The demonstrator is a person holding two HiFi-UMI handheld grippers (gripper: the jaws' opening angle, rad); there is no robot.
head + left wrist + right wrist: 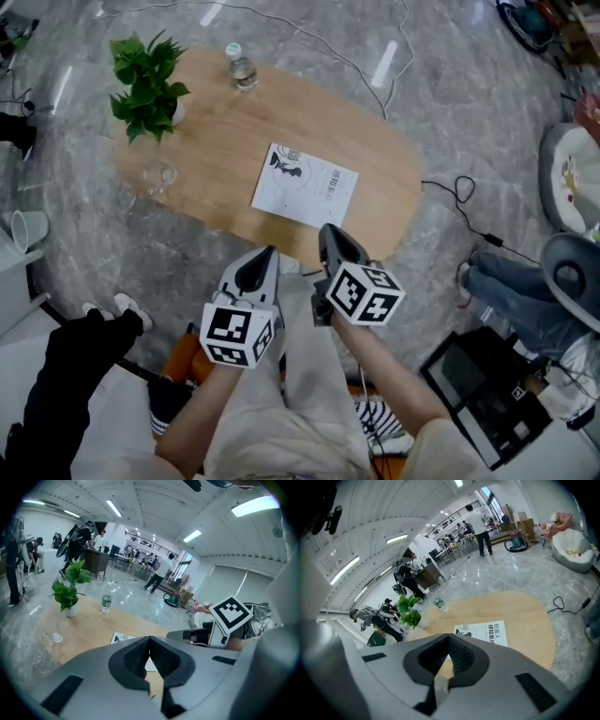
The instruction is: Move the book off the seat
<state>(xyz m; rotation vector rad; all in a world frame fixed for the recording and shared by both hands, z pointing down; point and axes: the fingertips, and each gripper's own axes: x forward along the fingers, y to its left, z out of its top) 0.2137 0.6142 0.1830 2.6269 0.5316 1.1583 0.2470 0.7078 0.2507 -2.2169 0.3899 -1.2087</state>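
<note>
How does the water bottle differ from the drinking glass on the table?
The water bottle has a cap and a label; the drinking glass is open and plain. The bottle stands near the far edge; the glass stands near the left edge. Both are clear and upright on the wooden table.

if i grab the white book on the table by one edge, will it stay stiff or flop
Probably floppy: the book lies very flat and looks thin, more like a booklet. It is likely light for its size. Its cover and the wooden table both look smooth, so a push would likely slide it.
</note>
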